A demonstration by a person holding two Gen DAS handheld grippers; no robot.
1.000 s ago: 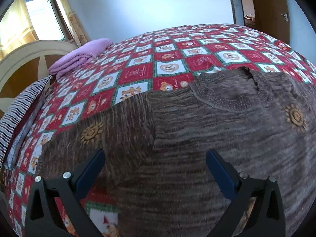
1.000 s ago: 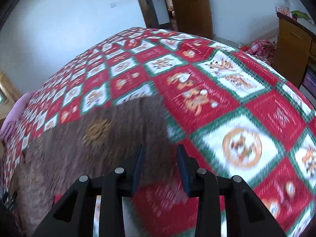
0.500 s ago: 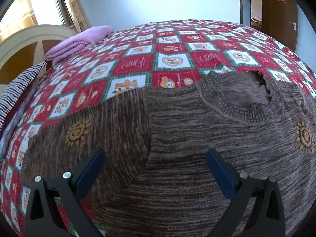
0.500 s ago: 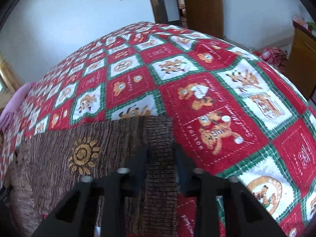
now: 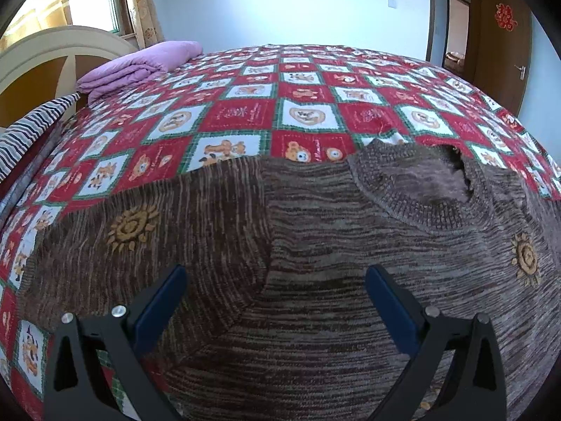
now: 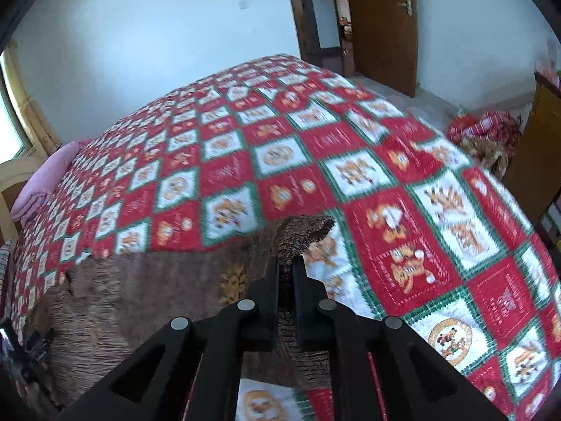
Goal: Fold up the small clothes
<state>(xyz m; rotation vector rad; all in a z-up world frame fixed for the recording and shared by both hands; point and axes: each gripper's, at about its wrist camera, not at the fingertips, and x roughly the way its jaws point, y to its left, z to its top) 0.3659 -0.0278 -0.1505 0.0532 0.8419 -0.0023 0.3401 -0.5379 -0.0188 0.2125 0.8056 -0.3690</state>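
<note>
A brown knitted sweater with yellow sun motifs lies spread on the bed, its collar toward the far side. My left gripper hovers over the seam between the left sleeve and the body, jaws wide open and holding nothing. In the right wrist view my right gripper is shut on the ribbed cuff of the other sleeve, which is lifted off the quilt. The rest of the sweater trails down to the left.
A red, white and green patchwork quilt covers the bed. A folded purple blanket lies at the headboard. A striped cloth hangs at the left edge. A wooden door, a cabinet and a red bundle are beyond the bed.
My right gripper closed on the sleeve cuff and then rose, lifting it off the quilt. The left gripper stayed open over the sweater, rolling slightly.
</note>
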